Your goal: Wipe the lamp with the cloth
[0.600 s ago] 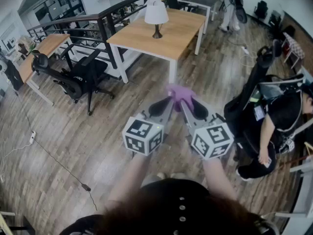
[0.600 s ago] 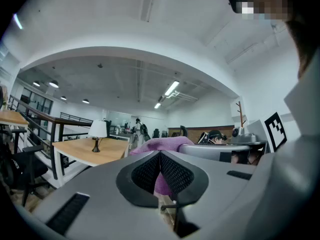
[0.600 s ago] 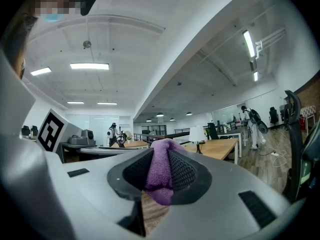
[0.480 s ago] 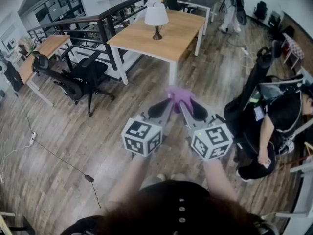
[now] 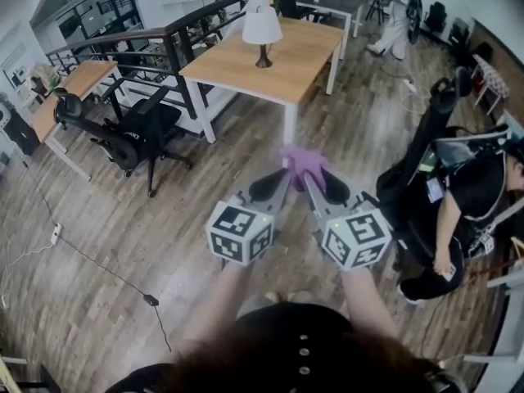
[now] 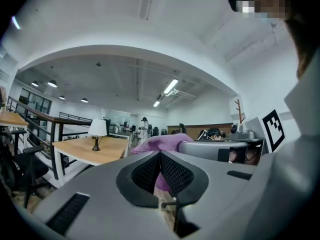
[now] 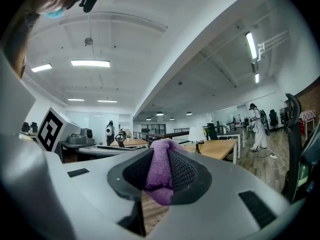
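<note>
1. At the far left a black wheeled office chair point(image 5: 135, 129) stands on the wood-plank floor point(image 5: 106, 244), beside a black metal railing point(image 5: 155, 35).
2. A light wooden table with white legs point(image 5: 291, 68) stands further back, right of the chair. On it stands the white-shaded lamp with a dark base point(image 5: 262, 29), upright and well apart from both grippers.
3. The left gripper point(image 5: 285, 173) is held out low in front of the person. Its cube with square markers point(image 5: 239, 232) faces the head camera. In the left gripper view its dark ribbed pads point(image 6: 150, 171) are pressed together along one seam. Purple shows directly above and below that seam, so a thin fold looks nipped there.
4. The soft purple cloth point(image 5: 301, 160) sits bunched where the two grippers' tips converge, above bare floor, short of the table.
5. The right gripper point(image 5: 309, 176) angles in from the right, its marker cube point(image 5: 354, 237) beside the left one. In the right gripper view its jaws are closed on a thick fold of the purple cloth, which fills the gap between the pads and bulges out above and below.
6. A person in white point(image 5: 399, 11) stands far back.
7. At the right edge a person in black point(image 5: 467, 199) sits beside a tall black chair back point(image 5: 426, 133).
</note>
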